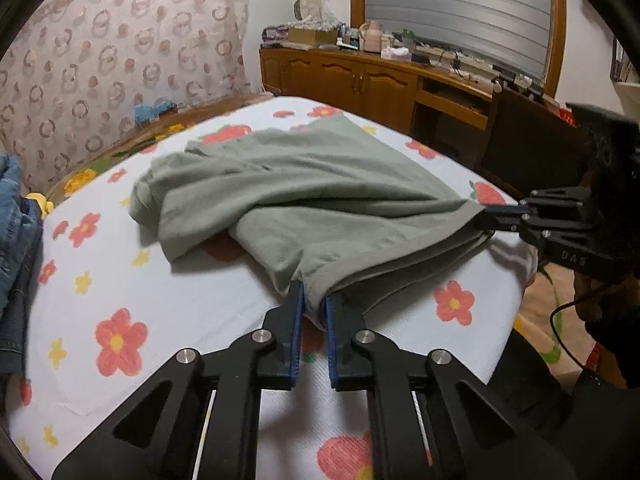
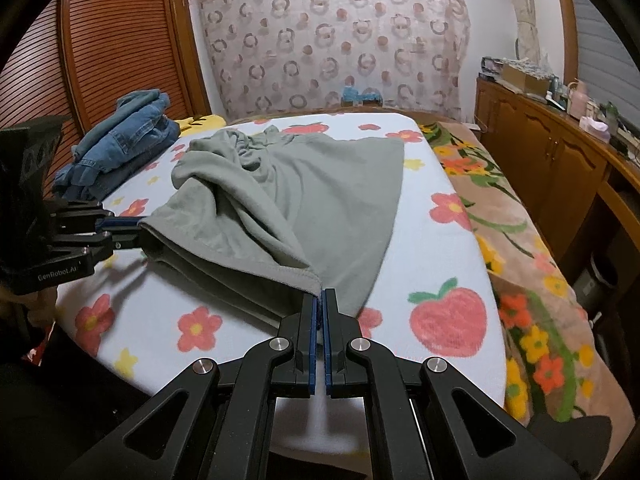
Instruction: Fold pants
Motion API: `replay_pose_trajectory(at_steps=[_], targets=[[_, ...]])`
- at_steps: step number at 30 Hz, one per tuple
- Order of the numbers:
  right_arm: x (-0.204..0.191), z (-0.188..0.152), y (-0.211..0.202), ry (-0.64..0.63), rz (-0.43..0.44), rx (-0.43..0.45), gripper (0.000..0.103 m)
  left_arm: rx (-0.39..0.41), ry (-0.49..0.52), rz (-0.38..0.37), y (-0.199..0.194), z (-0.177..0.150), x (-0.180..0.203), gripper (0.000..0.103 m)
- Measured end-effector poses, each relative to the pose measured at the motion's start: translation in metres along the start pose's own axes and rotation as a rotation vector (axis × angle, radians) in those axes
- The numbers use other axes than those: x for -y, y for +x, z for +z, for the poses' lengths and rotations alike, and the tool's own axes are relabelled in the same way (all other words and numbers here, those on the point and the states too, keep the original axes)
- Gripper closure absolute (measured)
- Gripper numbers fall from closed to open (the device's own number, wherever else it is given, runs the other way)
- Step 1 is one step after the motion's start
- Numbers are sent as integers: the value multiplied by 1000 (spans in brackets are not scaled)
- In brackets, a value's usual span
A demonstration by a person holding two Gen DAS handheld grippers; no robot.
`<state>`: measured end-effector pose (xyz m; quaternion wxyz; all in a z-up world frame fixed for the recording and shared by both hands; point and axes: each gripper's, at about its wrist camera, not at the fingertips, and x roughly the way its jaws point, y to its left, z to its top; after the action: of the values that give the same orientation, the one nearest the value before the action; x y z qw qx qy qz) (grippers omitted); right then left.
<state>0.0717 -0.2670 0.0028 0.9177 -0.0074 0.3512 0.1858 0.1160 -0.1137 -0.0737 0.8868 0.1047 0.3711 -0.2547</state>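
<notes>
Grey-green pants (image 1: pixel 304 184) lie rumpled on a white flowered cover (image 1: pixel 160 312). My left gripper (image 1: pixel 314 296) is shut on the near hem corner, with cloth bunched between its blue pads. My right gripper (image 2: pixel 320 294) is shut on the other hem corner of the pants (image 2: pixel 300 184), its pads almost together. Each gripper also appears in the other's view: the right gripper (image 1: pixel 484 218) pinches the cloth edge at the right, and the left gripper (image 2: pixel 136 232) holds it at the left. The hem is stretched between them, slightly lifted off the cover.
A pile of folded blue jeans (image 2: pixel 120 140) sits at the far left of the cover (image 2: pixel 440 240). A flowered beige blanket (image 2: pixel 532 280) lies along the right side. A wooden cabinet (image 1: pixel 360 80) loaded with small items stands beyond, beside a patterned curtain (image 2: pixel 332 40).
</notes>
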Motion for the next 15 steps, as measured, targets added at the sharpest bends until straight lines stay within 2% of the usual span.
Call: replay_pose_trajectory(at_steps=[10, 15], targets=[[-21, 4, -13, -50, 58, 34, 101, 80, -37, 33, -44, 1, -16, 94], [-29, 4, -19, -80, 83, 43, 101, 87, -53, 54, -53, -6, -23, 94]])
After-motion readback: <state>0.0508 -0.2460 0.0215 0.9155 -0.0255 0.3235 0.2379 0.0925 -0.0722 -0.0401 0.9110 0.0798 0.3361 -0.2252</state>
